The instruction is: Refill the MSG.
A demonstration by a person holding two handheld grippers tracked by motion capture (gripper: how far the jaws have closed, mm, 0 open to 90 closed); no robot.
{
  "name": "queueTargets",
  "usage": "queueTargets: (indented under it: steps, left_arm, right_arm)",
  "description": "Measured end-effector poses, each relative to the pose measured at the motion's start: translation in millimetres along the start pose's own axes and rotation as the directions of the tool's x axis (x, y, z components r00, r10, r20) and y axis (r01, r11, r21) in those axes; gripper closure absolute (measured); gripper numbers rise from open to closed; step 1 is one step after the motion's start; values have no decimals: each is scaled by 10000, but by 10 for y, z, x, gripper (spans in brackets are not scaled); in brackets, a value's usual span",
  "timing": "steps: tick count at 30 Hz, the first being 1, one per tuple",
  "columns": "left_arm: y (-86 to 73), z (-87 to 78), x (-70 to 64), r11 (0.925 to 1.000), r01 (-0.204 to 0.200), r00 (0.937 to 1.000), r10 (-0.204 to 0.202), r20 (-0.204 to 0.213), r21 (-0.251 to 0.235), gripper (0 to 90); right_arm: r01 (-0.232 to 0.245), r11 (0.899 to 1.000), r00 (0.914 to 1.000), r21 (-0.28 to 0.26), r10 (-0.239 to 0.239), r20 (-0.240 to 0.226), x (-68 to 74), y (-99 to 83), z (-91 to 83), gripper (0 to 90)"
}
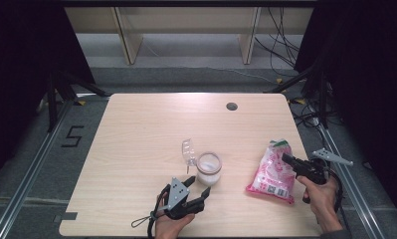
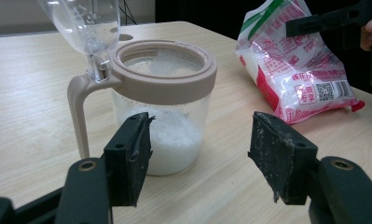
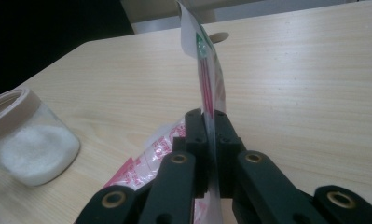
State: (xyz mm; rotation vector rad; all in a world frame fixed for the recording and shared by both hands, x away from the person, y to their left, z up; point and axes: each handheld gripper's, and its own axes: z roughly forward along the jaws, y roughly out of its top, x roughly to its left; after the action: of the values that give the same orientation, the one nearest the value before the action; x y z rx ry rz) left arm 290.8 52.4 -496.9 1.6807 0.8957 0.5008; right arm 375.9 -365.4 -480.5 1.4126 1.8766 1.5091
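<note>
A clear jar (image 1: 208,169) with a tan rim holds white grains; its clear lid (image 1: 188,151) stands flipped up at the left. My left gripper (image 1: 198,186) is open just in front of the jar, touching nothing. In the left gripper view the jar (image 2: 162,93) stands past the spread jaws of the left gripper (image 2: 202,126), not between them. A pink and white bag (image 1: 272,172) lies to the right. My right gripper (image 1: 286,159) is shut on its upper edge. In the right gripper view the bag (image 3: 207,70) rises as a thin sheet from the right gripper (image 3: 211,122).
The light wooden table (image 1: 146,129) has a round cable hole (image 1: 231,106) near its far edge. The bag lies close to the table's right edge. Dark curtains, stands and cables (image 1: 285,50) surround the table. In the right gripper view the jar (image 3: 25,140) sits at the left.
</note>
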Motion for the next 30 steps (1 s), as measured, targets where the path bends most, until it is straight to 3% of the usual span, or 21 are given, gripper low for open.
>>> queueTargets:
  steps: [1, 4, 6, 9, 10, 13, 14, 15, 17, 18, 19, 20, 22, 23, 24, 25, 30]
  left_arm:
    - [-2, 3, 4, 10000, 57, 10000, -57, -17, -18, 378]
    - [-2, 4, 3, 9999, 145, 9999, -145, -32, -43, 374]
    - [-5, 17, 8, 10000, -4, 10000, 5, 60, -28, 373]
    - [-3, 21, 1, 10000, 13, 10000, -13, 3, 49, 373]
    - [-4, 26, 5, 10000, 10, 10000, -10, -17, 33, 373]
    - [-5, 25, 23, 10000, -3, 10000, 4, -53, 61, 372]
    - [-7, 22, 35, 10000, -34, 10000, 35, -44, 45, 372]
    - [-12, 20, 43, 10000, 17, 10000, -16, -98, 15, 372]
    - [-20, 11, 47, 10000, 54, 9999, -54, -134, 12, 372]
    - [-23, 9, 44, 10000, 47, 9999, -47, -103, 2, 372]
    - [-26, 6, 45, 10000, 12, 9999, -12, -107, 17, 372]
    - [-31, 6, 48, 10000, 21, 9999, -21, -114, 19, 372]
    - [-38, 4, 59, 9999, 125, 9998, -125, -177, 21, 372]
    - [-35, 0, 72, 9999, 116, 9997, -116, -203, -6, 370]
    - [-34, -3, 91, 10000, 84, 9998, -85, -185, -53, 368]
    - [-32, -12, 97, 9999, 157, 9995, -158, -282, -27, 369]
    - [-29, -32, 130, 9999, 137, 9993, -139, -357, -54, 367]
  right_arm:
    - [-175, 9998, 9998, 72, 175, 53, 15, -6, -4, 874]
    - [263, 9993, 9992, 259, -270, 309, 25, -19, 7, 854]
    - [447, 9984, 9979, 336, -462, 453, 21, -20, 16, 845]
    - [335, 9989, 9983, 313, -349, 465, 19, -27, 16, 829]
    - [-13, 9988, 9989, 490, -10, 467, 43, -27, -7, 828]
    - [245, 9992, 9981, 315, -263, 557, 13, -33, -17, 797]
    - [-253, 9989, 9979, 390, 229, 609, 48, -42, -35, 797]
    - [-36, 9992, 9978, 403, 9, 668, 37, -52, -42, 789]
    - [-39, 9984, 9957, 566, -13, 922, 61, -64, -80, 769]
    - [284, 9981, 9961, 548, -329, 820, 38, -67, -96, 754]
    - [-149, 9981, 9955, 603, 92, 939, 81, -79, -114, 749]
    - [269, 9973, 9940, 683, -340, 1036, 67, -85, -125, 741]
    - [470, 9976, 9931, 505, -521, 1049, 73, -99, -125, 722]
    - [246, 9981, 9949, 564, -300, 964, 79, -100, -134, 704]
    - [-123, 9981, 9927, 611, 48, 1207, 114, -101, -155, 686]
    - [102, 9988, 9922, 472, -160, 1240, 100, -103, -163, 672]
    - [-176, 9997, 9878, 168, 148, 1552, 117, -116, -274, 603]
